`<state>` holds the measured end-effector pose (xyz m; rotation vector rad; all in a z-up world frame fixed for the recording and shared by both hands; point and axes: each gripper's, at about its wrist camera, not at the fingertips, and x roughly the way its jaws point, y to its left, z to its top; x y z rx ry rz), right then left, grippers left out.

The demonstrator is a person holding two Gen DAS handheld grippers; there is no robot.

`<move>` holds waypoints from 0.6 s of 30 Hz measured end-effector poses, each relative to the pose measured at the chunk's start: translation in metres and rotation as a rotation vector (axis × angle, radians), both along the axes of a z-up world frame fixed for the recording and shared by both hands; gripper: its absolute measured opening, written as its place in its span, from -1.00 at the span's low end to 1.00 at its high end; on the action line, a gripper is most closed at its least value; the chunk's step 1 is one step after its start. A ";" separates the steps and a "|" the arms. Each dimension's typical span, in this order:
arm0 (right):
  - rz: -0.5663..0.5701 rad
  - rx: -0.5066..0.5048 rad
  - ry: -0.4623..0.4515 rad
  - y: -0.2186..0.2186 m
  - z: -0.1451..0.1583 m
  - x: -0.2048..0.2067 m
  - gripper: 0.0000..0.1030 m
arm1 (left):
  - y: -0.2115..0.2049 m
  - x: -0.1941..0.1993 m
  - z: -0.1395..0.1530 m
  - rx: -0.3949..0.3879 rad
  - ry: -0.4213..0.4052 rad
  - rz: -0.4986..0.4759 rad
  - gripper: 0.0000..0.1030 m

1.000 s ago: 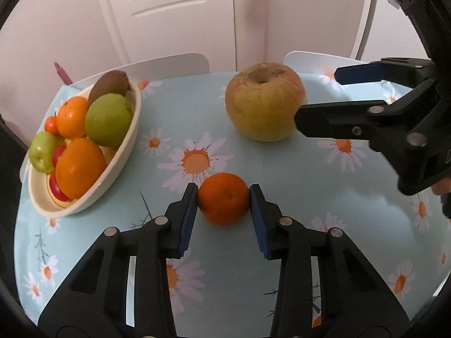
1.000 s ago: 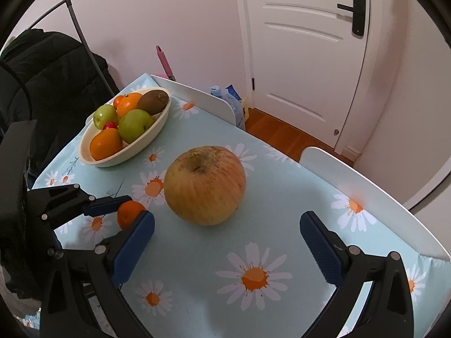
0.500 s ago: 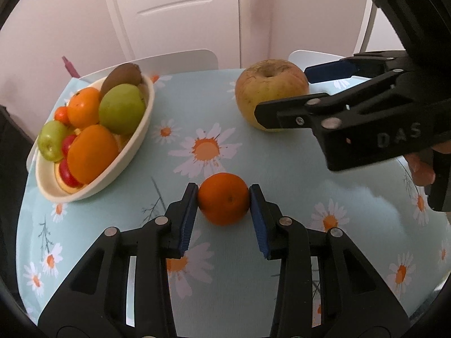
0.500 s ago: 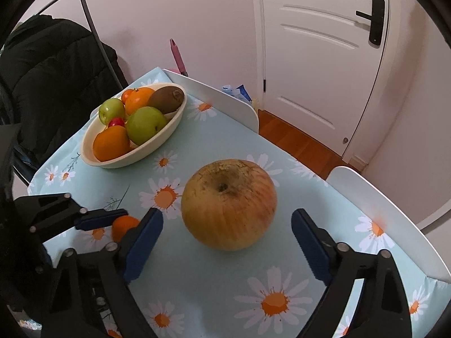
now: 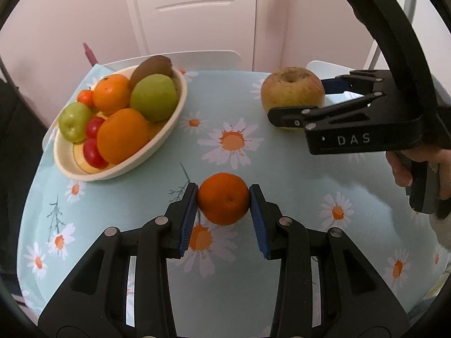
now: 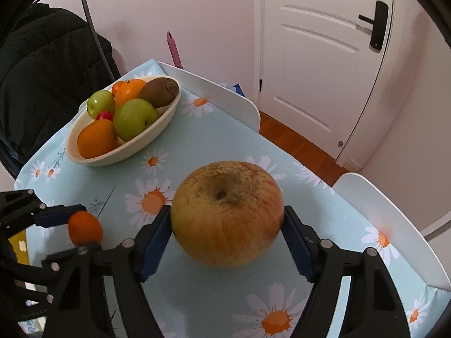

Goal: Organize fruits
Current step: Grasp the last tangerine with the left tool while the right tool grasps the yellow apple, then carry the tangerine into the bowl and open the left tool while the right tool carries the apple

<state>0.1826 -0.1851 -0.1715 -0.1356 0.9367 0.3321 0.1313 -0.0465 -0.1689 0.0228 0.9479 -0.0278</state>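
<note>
My left gripper is shut on a small orange mandarin, held above the daisy tablecloth; it also shows in the right wrist view. A large yellow-brown apple sits on the table, seen too in the left wrist view. My right gripper has its blue pads against both sides of the apple. A cream oval bowl at the left holds oranges, green apples, a kiwi and small red fruits; it also shows in the right wrist view.
The table wears a light blue daisy cloth. White chair backs stand at the far edge and right. A black coat hangs at the left. A white door is behind.
My right gripper has moved forward around the apple and closed its pads onto it. My left gripper keeps the mandarin and has risen and pulled back a little.
</note>
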 end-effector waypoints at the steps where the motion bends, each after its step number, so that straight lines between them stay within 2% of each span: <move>1: 0.001 -0.006 -0.003 0.001 0.000 0.000 0.39 | -0.003 -0.002 0.002 -0.001 -0.003 0.004 -0.20; 8: -0.008 0.014 -0.002 0.005 0.013 -0.011 0.38 | 0.006 -0.015 0.024 -0.006 -0.021 0.038 -0.20; 18: -0.009 0.087 -0.016 0.021 0.069 -0.045 0.38 | 0.034 -0.042 0.084 0.008 -0.094 0.077 -0.20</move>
